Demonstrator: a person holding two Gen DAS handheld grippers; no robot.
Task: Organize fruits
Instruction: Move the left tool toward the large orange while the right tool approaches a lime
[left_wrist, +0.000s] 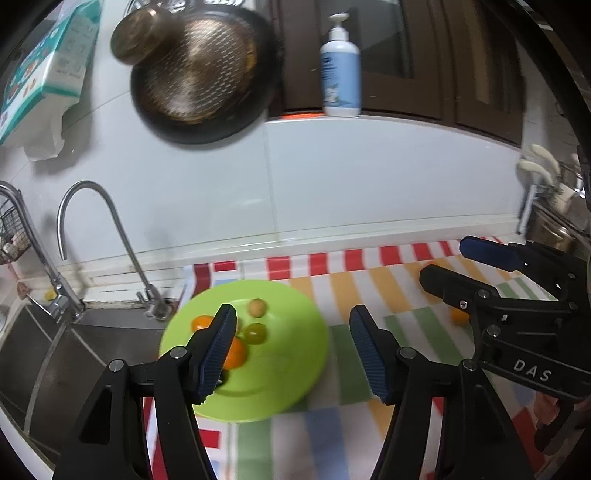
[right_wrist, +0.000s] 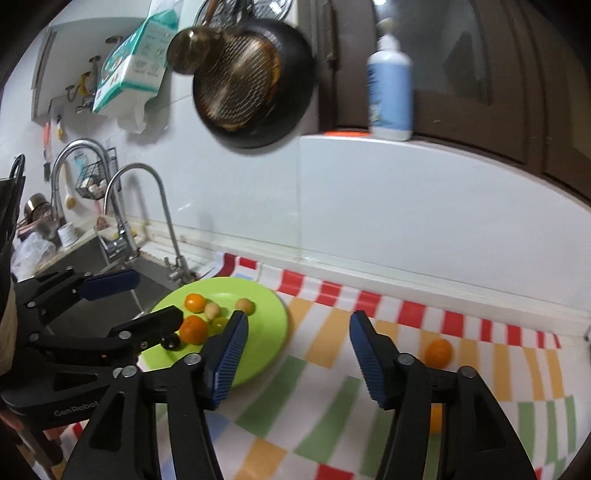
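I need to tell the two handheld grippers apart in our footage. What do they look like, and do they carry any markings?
Both are matte black linkage frames with silver pivot screws and dark blue ribbed finger pads. The left gripper shows "GenRobot" lettering on its body in the right wrist view; the right gripper shows white "DAS" lettering in the left wrist view.

orange (right_wrist: 436, 421) half hidden by finger, pan (left_wrist: 199, 74) blurred
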